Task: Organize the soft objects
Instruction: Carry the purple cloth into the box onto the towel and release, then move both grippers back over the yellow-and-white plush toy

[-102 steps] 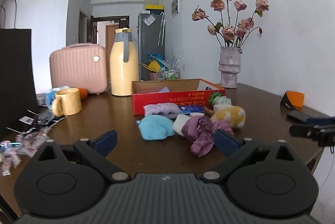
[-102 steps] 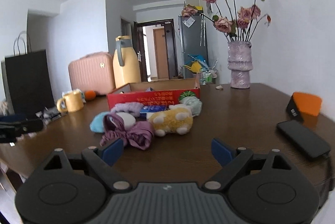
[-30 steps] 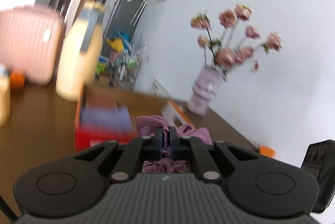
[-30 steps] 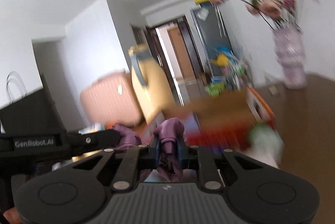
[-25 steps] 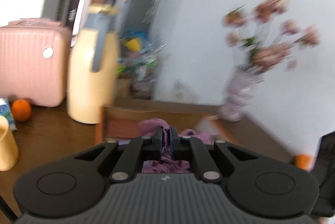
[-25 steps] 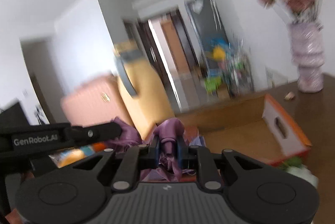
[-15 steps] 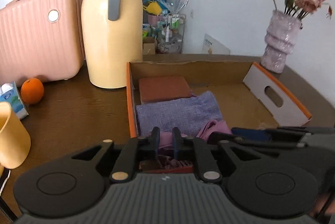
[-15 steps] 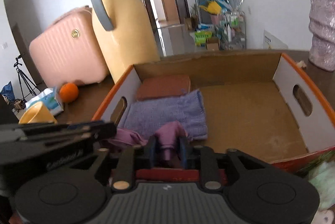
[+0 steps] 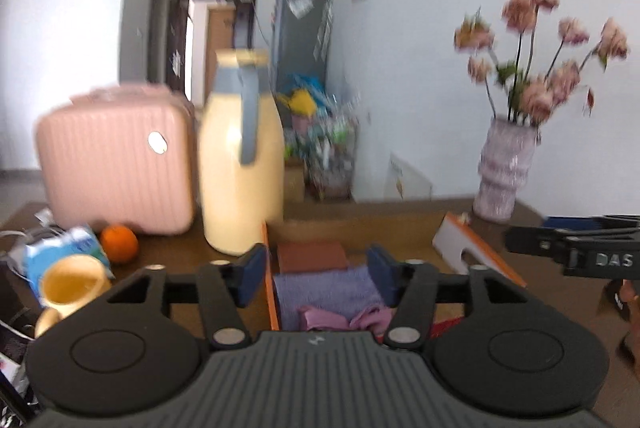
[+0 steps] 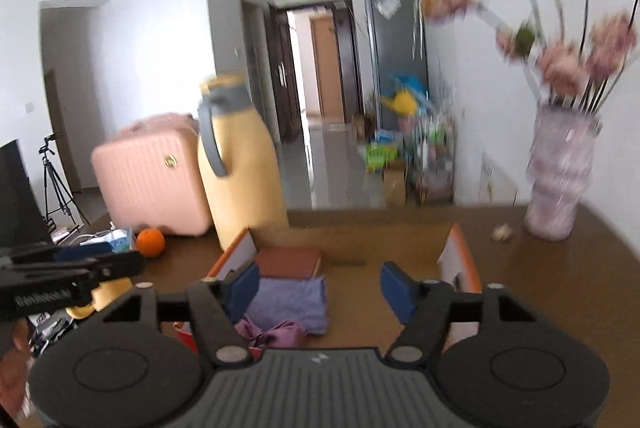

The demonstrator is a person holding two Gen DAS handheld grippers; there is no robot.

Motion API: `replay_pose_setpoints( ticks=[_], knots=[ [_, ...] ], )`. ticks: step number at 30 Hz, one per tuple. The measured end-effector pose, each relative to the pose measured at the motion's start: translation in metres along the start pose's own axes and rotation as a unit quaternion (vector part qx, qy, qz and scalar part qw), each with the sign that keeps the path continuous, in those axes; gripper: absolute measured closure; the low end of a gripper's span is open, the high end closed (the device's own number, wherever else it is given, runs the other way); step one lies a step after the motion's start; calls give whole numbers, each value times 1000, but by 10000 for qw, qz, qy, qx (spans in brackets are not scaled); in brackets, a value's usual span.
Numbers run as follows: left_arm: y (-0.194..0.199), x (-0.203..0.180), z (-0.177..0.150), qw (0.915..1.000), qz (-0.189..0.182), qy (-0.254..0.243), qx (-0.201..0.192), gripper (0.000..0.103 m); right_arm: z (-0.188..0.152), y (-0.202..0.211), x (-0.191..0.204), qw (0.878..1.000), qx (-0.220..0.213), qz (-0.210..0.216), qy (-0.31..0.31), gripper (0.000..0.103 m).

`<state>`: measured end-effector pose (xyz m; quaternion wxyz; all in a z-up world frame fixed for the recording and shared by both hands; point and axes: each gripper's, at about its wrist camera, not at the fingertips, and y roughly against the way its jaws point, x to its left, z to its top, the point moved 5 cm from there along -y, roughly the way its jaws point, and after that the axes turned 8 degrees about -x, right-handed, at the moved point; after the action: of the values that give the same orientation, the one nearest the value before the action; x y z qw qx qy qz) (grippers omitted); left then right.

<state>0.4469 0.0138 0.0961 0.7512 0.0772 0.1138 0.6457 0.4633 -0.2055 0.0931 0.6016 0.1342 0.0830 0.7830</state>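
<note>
Mauve cloth (image 9: 340, 318): bunched on the near end of the cardboard box (image 9: 478, 256), against the lavender towel (image 10: 288, 302); free of both tools.
Left gripper (image 9: 316, 274): jaws just been opening, now spread wide, nothing between the pads; cloth lies below and beyond them.
Right gripper (image 10: 318, 286): same story, jaws just been opening, standing wide, pads bare; cloth at 7 o'clock under the left pad.
Step in hand: release, by the look of it; drop into the box made, both tools clear of the fabric.
Next move: probably a swing back toward whatever soft things remain outside the box; calls for open jaws kept wide and a pull-away that does not snag the loose folds.
Brown pad (image 10: 290, 262): at 12 o'clock from the towel, flat against the far wall of the box.
Left view only: yellow mug (image 9: 70, 286) at 9 o'clock, blue carton (image 9: 60, 252) behind it, right tool entering at 3 o'clock.
Right view only: tripod (image 10: 54, 179) at 9 o'clock, small pale scrap (image 10: 502, 232) near the vase (image 10: 558, 179), bare box floor at 12 o'clock.
Both views: yellow jug (image 9: 240, 163), pink case (image 9: 116, 159), orange (image 9: 119, 244), all blurred.
</note>
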Motion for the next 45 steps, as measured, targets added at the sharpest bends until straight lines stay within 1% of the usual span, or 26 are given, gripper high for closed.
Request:
replay_pose_setpoints(
  ticks=[1,2,3,4,5,7,8,11,14,17,19,22,25,27,28,30,32,33,36,39,42,45],
  knots=[
    [13,-2,3,9998,97,15,-187,26,3,13,-3,9999,-118,-48,96,26],
    [24,-4,5,9990,225,29,-396,20,5,27,-7,9993,-308,-94,200,24],
    [37,-6,6,9972,358,4,-656,16,6,39,-9,9984,-467,-127,294,20],
    [51,-10,6,9947,463,-77,-917,15,5,48,-12,9974,-591,-159,378,16],
    [62,-14,5,9926,540,-144,-1075,13,3,59,-15,9962,-722,-201,455,15],
    [80,-21,1,9897,580,-226,-1288,11,-1,74,-21,9941,-898,-315,525,14],
    [87,-24,0,9892,578,-241,-1322,11,-5,82,-24,9933,-951,-386,525,14],
    [101,-34,-6,9894,516,-305,-1326,10,-10,98,-31,9929,-1007,-460,434,14],
    [112,-42,-10,9888,559,-352,-1339,10,-16,116,-33,9926,-1053,-490,365,14],
    [132,-46,-21,9889,516,-332,-1355,4,-30,142,-31,9909,-1198,-481,378,14],
    [149,-47,-38,9908,460,-218,-1250,4,-47,161,-27,9903,-1259,-454,372,14],
    [172,-51,-71,9943,406,-98,-985,4,-84,195,-22,9902,-1298,-362,381,14],
    [195,-59,-100,9955,334,-76,-888,4,-119,222,-21,9920,-1141,-421,346,14],
    [208,-62,-114,9963,233,-41,-822,4,-140,235,-23,9929,-1033,-560,168,14],
    [210,-63,-119,9968,170,2,-776,4,-149,238,-24,9938,-964,-552,49,14],
    [208,-67,-124,9980,121,36,-624,4,-161,235,-25,9959,-761,-489,-94,14],
    [200,-71,-125,9982,193,-66,-571,4,-170,223,-28,9969,-547,-539,-145,14],
    [197,-71,-126,9980,236,-83,-578,4,-173,216,-28,9969,-471,-600,-165,14],
    [183,-72,-131,9987,183,5,-466,4,-179,194,-27,9969,-333,-650,-310,13],
    [165,-72,-137,9992,205,-12,-334,4,-177,159,-28,9965,-139,-709,-424,13],
    [147,-71,-142,9994,220,-71,-246,4,-174,124,-35,9939,-35,-848,-702,13],
    [129,-70,-148,9997,218,-59,-134,4,-172,91,-42,9899,95,-1078,-921,14]
  ],
)
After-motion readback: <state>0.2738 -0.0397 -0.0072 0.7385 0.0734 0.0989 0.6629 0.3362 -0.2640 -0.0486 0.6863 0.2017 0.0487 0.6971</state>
